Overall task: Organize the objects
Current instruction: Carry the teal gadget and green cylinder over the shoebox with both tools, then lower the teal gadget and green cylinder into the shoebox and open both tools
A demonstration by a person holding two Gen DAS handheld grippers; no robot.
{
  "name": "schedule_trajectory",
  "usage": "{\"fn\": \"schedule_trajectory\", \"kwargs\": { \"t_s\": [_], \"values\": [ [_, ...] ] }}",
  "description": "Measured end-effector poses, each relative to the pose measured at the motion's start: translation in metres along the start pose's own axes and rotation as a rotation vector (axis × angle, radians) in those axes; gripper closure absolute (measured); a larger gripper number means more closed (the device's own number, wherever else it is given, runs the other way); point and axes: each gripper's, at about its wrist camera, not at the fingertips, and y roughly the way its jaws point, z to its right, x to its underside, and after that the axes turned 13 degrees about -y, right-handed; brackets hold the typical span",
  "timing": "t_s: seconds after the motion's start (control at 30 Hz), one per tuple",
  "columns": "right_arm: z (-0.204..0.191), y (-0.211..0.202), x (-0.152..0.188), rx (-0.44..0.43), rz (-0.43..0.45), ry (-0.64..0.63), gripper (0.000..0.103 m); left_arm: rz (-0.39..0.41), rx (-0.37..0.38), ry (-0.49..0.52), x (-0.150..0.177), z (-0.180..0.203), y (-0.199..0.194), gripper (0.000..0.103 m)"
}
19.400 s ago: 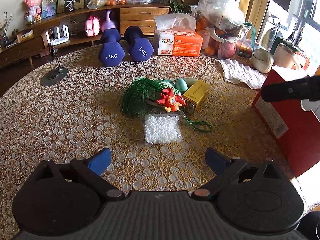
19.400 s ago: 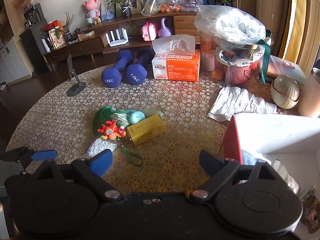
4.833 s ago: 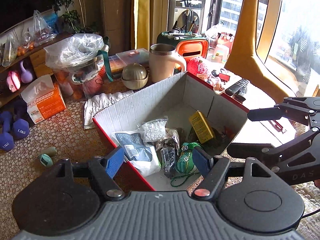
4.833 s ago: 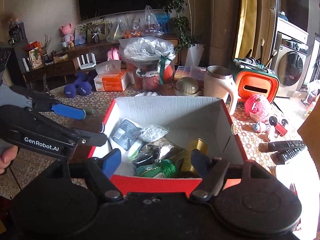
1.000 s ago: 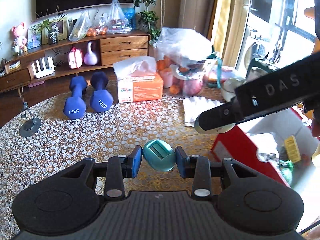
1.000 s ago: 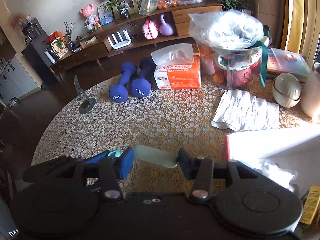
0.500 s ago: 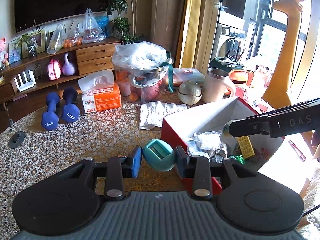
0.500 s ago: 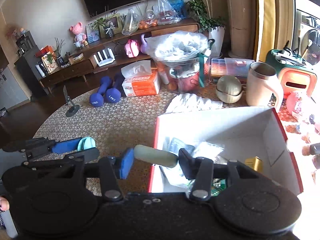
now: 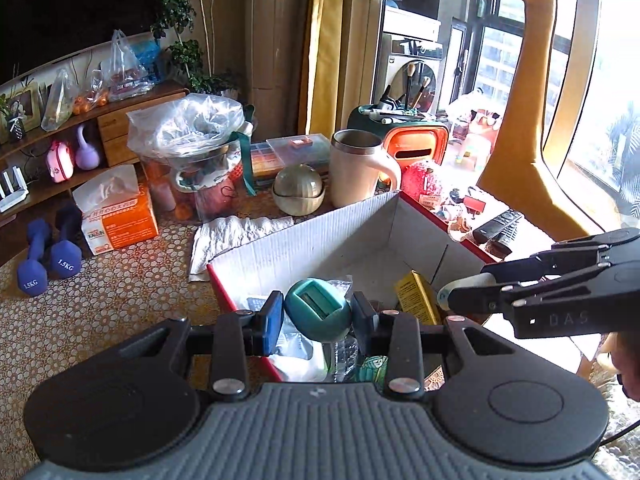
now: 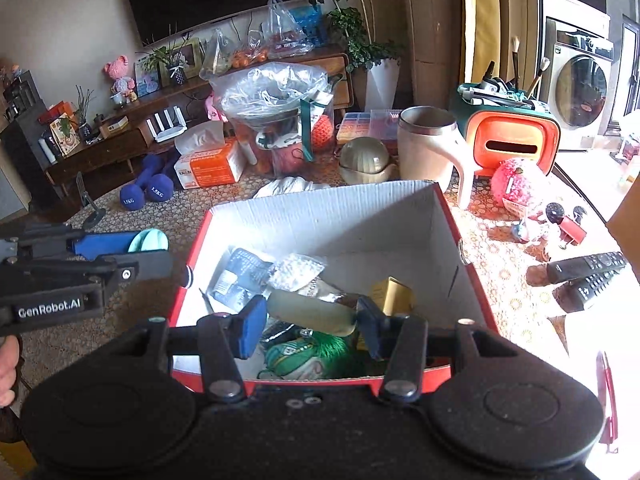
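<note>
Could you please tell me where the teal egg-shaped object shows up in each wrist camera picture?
Left wrist view: the teal egg-shaped object sits low at centre, clamped in the left hand-held gripper, over the near corner of the red box.
Right wrist view: only its pale teal edge shows at far left, left of the box.
Shared landmark: the cream mug behind the box.

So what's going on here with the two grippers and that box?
A person is tidying small things into the red-edged cardboard box. The left gripper is shut on a teal egg-shaped gadget, and the right gripper is shut on a pale green oblong case. Both are held at the box, not yet released. A yellow box and a bead bag already lie inside.
</note>
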Motion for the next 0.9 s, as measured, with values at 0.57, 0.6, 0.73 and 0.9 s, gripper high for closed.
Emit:
{"fn": "schedule_trajectory", "kwargs": {
  "t_s": [0.57,0.6,0.73,0.9],
  "values": [
    [0.002,0.071,0.016,0.008,-0.077,-0.227,0.055,-0.221,-0.034,0.065,0.001,0.019,0.126,0.067],
    [-0.001,0.075,0.016,0.012,-0.083,-0.253,0.055,-0.245,-0.033,0.066,0.002,0.017,0.133,0.067],
    [-0.01,0.088,0.018,0.004,-0.096,-0.309,0.055,-0.288,-0.027,0.073,0.008,0.015,0.147,0.067],
    [-0.014,0.101,0.022,0.003,-0.116,-0.341,0.055,-0.324,-0.038,0.084,0.013,0.012,0.157,0.068]
  ]
}}
